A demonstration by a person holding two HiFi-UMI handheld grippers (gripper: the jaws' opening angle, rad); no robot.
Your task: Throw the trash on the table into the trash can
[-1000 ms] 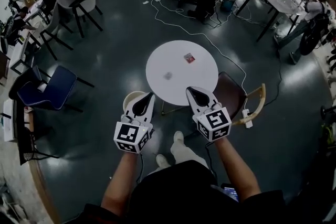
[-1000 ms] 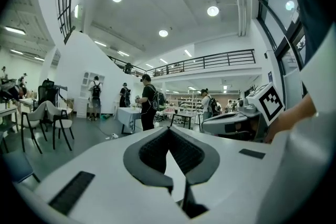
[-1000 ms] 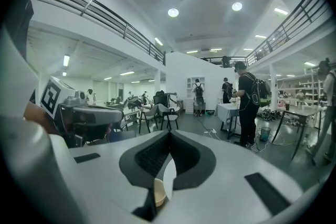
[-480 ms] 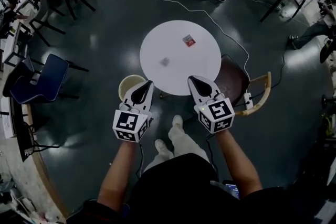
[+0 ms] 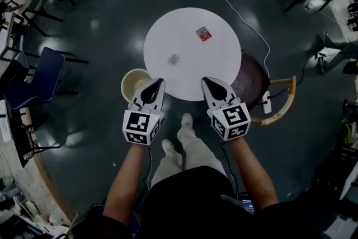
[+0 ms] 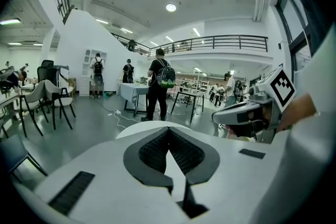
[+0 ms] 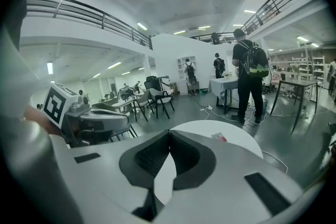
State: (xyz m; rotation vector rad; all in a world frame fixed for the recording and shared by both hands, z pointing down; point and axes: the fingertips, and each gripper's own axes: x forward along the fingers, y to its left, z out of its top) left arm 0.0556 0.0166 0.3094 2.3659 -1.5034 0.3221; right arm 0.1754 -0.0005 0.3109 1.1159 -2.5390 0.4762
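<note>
Round white table [image 5: 190,67] on dark floor [image 5: 100,36], red wrapper [image 5: 203,34] at its one o'clock, sat nearer than before; left gripper [image 5: 159,81] and right gripper [image 5: 204,80] clenched, empty.

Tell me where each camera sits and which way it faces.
Head view: on the person's head, steeply down at round table, trash can, left gripper, right gripper, forearms, legs.
Left gripper view: on that gripper, along its shut jaws toward the table; right gripper at right.
Right gripper view: likewise; left gripper at left.
Shared: head and right gripper views both show the red packet.
</note>
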